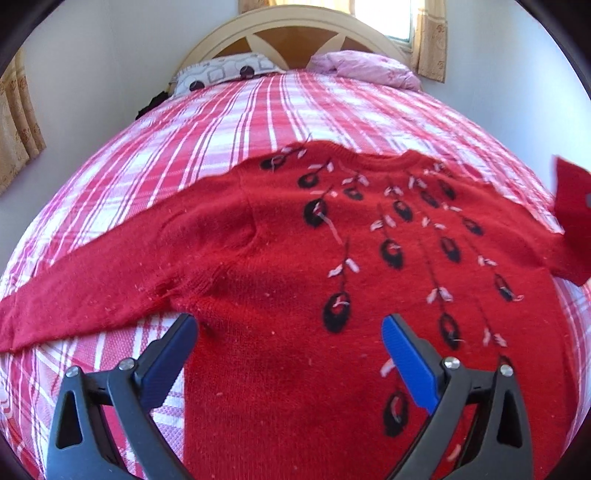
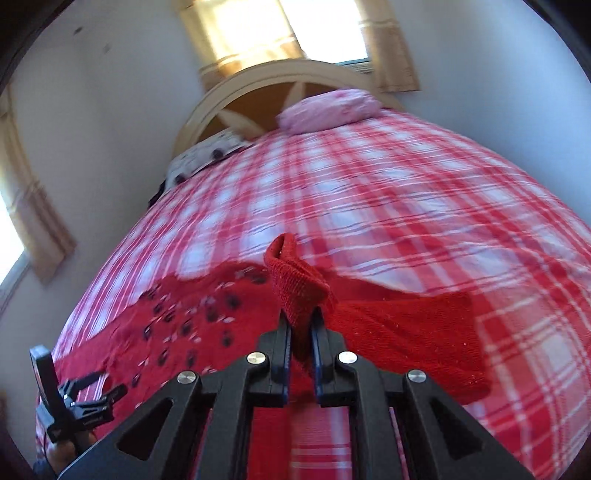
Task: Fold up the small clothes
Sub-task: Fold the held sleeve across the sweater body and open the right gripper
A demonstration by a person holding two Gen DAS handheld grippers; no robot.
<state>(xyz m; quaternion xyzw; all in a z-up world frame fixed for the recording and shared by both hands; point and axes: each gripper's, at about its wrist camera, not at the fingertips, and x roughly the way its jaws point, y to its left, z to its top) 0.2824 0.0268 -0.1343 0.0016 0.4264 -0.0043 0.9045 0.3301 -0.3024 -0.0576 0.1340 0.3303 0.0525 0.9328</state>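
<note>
A red knit sweater (image 1: 280,240) with black and pink flower embroidery lies face up on the bed. Its left sleeve (image 1: 92,291) stretches flat to the left. My left gripper (image 1: 290,332) is open and empty, hovering over the sweater's lower left side. My right gripper (image 2: 301,317) is shut on the cuff of the right sleeve (image 2: 295,280) and holds it lifted above the bed; the sleeve (image 2: 406,332) trails down to the right. The lifted cuff also shows in the left wrist view (image 1: 572,206). The left gripper shows at the lower left of the right wrist view (image 2: 92,402).
The bed has a red and white plaid cover (image 1: 258,110). A patterned pillow (image 1: 221,72) and a pink pillow (image 1: 365,66) lie by the curved headboard (image 1: 295,22). Walls and curtained windows surround the bed.
</note>
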